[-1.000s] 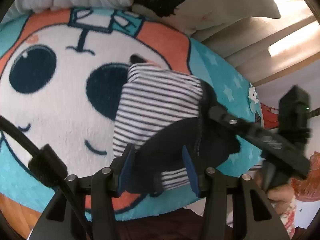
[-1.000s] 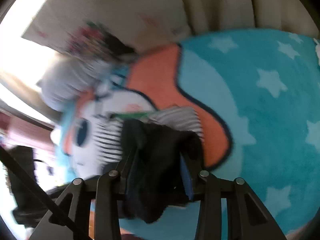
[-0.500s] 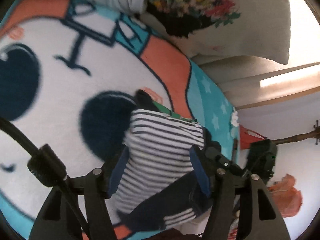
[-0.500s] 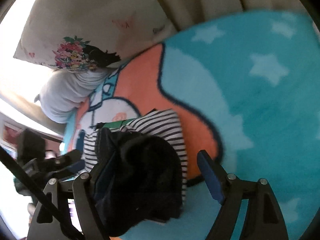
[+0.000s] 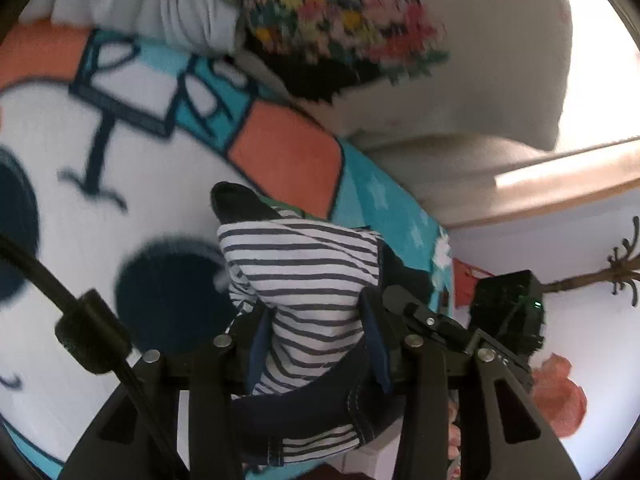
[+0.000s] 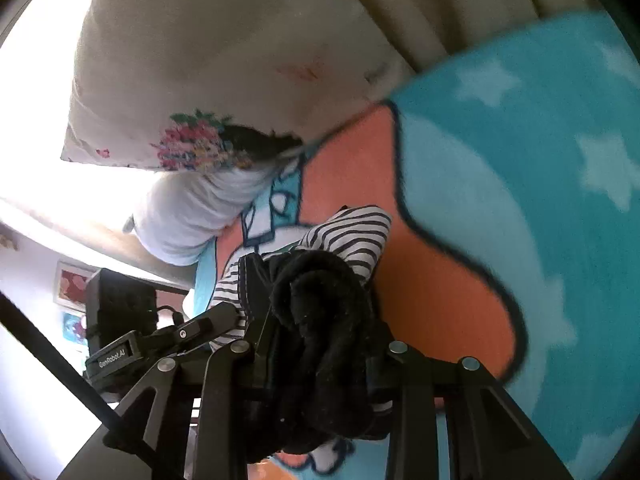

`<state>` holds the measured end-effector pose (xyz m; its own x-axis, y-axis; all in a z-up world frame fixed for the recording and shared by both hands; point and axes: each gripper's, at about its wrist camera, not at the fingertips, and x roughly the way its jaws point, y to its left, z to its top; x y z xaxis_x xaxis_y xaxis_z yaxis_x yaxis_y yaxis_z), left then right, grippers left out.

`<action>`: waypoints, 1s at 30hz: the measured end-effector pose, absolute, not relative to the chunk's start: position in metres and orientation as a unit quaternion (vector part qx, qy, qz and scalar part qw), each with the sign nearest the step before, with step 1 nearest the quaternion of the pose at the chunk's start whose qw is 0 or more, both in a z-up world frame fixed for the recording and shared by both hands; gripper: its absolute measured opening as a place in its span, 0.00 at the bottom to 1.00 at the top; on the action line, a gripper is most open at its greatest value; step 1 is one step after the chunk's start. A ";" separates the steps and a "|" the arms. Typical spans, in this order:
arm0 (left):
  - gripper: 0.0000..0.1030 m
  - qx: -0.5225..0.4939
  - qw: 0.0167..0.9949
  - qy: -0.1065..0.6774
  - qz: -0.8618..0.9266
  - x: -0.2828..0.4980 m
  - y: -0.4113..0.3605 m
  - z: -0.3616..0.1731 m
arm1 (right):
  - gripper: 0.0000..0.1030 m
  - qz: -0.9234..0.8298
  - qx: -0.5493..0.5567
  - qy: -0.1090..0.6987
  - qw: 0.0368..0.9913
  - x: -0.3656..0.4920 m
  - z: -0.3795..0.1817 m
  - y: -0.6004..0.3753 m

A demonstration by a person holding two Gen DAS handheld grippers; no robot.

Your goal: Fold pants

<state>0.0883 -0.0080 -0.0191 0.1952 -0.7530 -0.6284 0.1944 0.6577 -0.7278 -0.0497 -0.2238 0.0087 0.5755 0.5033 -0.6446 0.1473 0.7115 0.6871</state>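
Left claw [image 5: 316, 344] clenched on the striped white-and-navy cloth of the pants [image 5: 304, 276], its blue pads pressed against the bundle on either side; the folded bundle extends toward 12 o'clock from the claw and rests on the cartoon blanket [image 5: 120, 152], over the white face area just beside a dark navy oval. A dark denim-like band with pale stitching curls beneath the stripes at 6 o'clock. Right claw [image 6: 320, 356] clenched on the dark, fuzzy part of the same pants [image 6: 320, 320], with the striped part showing at 12 o'clock over the orange patch of the blanket [image 6: 520, 200]. The right claw appears at 3 o'clock in the left wrist view, touching the bundle's edge. A flowered pillow [image 5: 460, 60] lies at 12 to 1 o'clock, beyond the blanket.
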 end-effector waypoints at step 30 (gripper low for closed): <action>0.42 -0.166 0.766 0.572 -0.242 0.038 -0.016 -0.041 | 0.24 0.066 0.179 0.458 0.868 -0.065 0.029 -0.175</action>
